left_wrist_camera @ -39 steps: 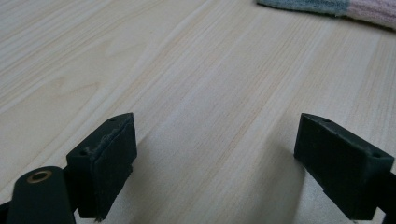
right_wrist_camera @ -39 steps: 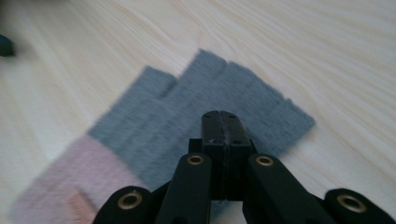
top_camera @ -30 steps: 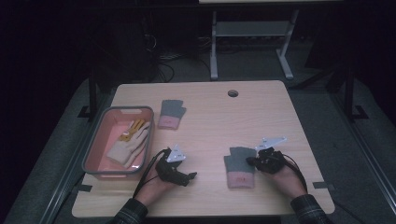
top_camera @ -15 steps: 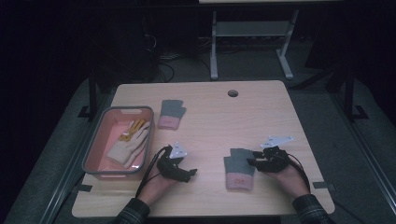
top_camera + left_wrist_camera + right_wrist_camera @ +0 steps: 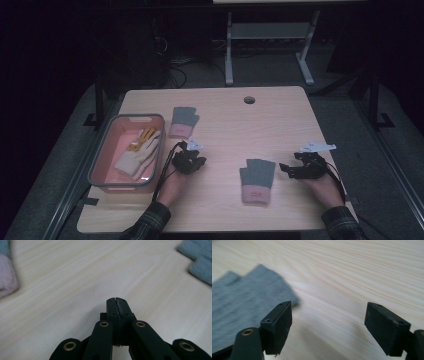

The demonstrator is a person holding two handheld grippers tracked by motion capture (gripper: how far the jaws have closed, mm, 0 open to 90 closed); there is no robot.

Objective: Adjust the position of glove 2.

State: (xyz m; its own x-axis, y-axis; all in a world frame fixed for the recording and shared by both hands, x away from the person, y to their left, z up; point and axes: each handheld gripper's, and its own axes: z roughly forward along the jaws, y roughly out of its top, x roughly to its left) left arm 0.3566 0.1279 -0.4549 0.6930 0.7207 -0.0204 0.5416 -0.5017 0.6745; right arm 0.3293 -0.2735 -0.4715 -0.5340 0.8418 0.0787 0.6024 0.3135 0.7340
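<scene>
Forearms in checked sleeves lie on the desk [image 5: 225, 125]: the left tool [image 5: 191, 161] has just pinched closed on nothing, and the right tool [image 5: 292, 169], jaws just spread and empty, sits just right of a grey glove [image 5: 257, 180]. Farther off, a second grey glove [image 5: 183, 121] lies beside a pink tub [image 5: 106, 150] holding a cream glove [image 5: 138, 154]. Beyond is dark floor.

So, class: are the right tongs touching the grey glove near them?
Apart. The high view shows bare table between the right tongs and the grey glove.
</scene>
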